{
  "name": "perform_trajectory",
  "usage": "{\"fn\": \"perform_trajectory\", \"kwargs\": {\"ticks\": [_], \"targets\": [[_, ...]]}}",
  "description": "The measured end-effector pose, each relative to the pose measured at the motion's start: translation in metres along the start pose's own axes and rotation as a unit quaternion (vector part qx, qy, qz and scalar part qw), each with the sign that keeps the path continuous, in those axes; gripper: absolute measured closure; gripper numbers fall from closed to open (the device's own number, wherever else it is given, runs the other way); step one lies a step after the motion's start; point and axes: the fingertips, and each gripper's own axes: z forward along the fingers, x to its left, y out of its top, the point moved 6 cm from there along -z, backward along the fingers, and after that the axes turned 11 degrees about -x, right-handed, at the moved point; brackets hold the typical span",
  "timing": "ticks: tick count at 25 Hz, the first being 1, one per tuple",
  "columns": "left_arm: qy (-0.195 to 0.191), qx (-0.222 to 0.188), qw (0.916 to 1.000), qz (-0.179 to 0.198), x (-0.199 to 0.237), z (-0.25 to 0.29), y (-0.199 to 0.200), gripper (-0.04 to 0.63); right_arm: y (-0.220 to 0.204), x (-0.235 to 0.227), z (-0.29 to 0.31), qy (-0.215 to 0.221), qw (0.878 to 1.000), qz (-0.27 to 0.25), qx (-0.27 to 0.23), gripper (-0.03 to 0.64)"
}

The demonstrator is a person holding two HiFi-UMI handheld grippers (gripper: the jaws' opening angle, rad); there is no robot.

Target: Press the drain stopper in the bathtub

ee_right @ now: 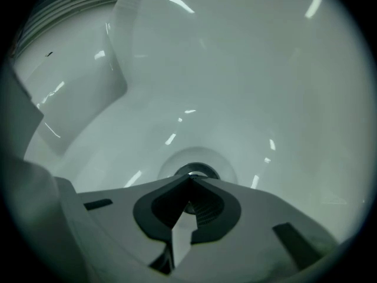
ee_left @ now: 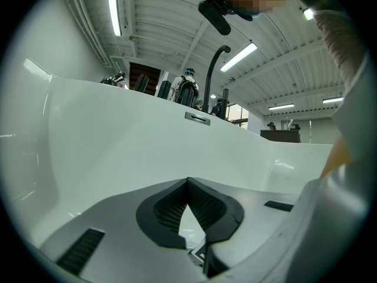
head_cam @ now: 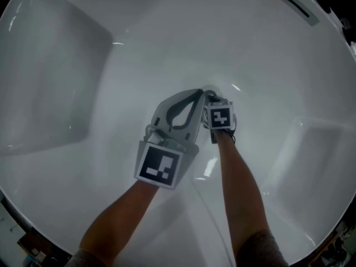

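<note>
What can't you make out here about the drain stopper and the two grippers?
Right gripper view: the shut tips of the right gripper cover part of the drain stopper; contact, or whether it is pressed down, cannot be told.
Head view: the drain stopper is hidden under the left gripper and the right gripper.
Left gripper view: it faces the bathtub wall; the drain is out of frame.

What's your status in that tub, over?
Left gripper shut, empty, facing bathtub wall. Right gripper shut, tip over drain stopper, contact unclear. Nothing in the way.
</note>
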Motion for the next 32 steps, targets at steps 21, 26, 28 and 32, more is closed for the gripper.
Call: {"fn": "perform_trajectory", "kwargs": {"ticks": [21,26,28,32], "targets": [[0.003,0.007,0.9998,-0.016,-0.001,-0.003,-0.009,0.594,0.001,0.003,0.004,0.006,0.999,-0.022,0.03,0.615],[0.004,0.01,0.9998,-0.019,0.0,-0.004,-0.013,0.594,-0.001,0.001,0.005,0.003,0.999,-0.025,0.024,0.615],[0.005,0.013,0.9997,-0.021,0.0,-0.005,-0.015,0.594,-0.002,0.0,0.006,0.01,1.0,-0.014,0.025,0.615],[0.005,0.018,0.9996,-0.02,0.001,-0.005,-0.017,0.594,0.0,0.001,0.003,0.003,1.0,-0.011,0.027,0.617]]}}
